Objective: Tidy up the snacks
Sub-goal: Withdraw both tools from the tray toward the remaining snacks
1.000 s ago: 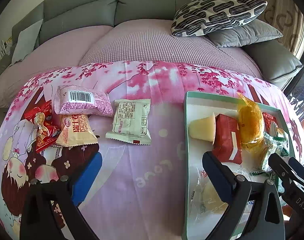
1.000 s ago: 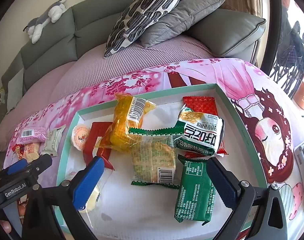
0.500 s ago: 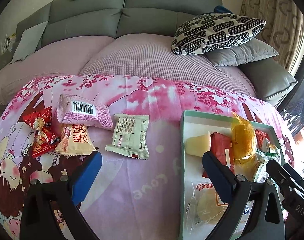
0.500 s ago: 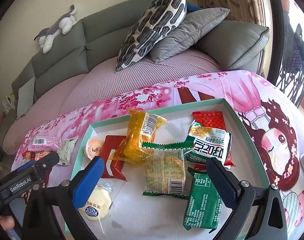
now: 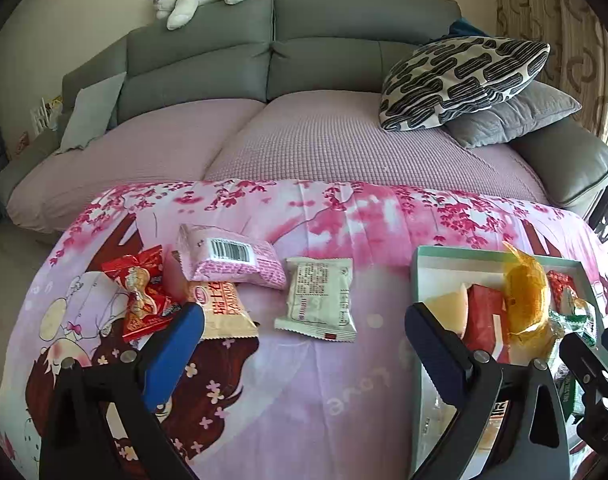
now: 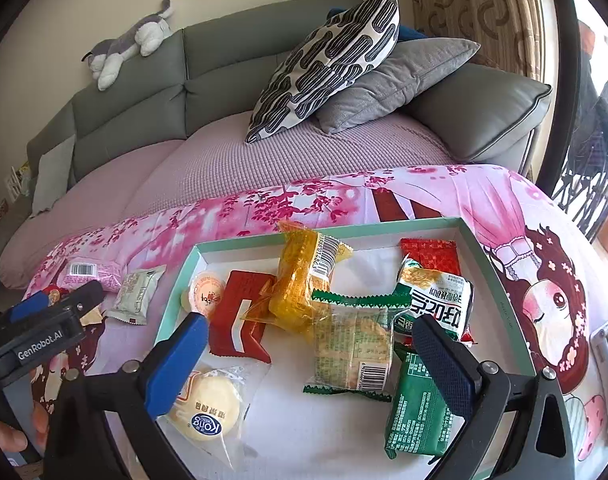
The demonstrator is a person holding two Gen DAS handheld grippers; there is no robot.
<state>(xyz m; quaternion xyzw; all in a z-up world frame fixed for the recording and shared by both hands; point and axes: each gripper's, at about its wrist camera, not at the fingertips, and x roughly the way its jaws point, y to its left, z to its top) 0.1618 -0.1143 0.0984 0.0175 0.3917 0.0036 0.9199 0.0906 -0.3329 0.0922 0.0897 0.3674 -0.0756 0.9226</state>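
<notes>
"GenRobot.AI" printed on left gripper [image 6: 44, 320] body. "Kong" read, upside down, on round cake pack [image 6: 208, 408]. "DAIYUAN" seen on beige pack [image 5: 224, 312]. "love" printed, inverted, on pink cloth [image 5: 367, 380]. Barcode digits too small.

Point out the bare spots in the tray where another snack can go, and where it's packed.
Free: the tray's white floor at the near middle, between the round cake and the dark green pack; also a strip by the far wall, between the yellow bag and red pack. The centre is crowded with overlapping packets.
</notes>
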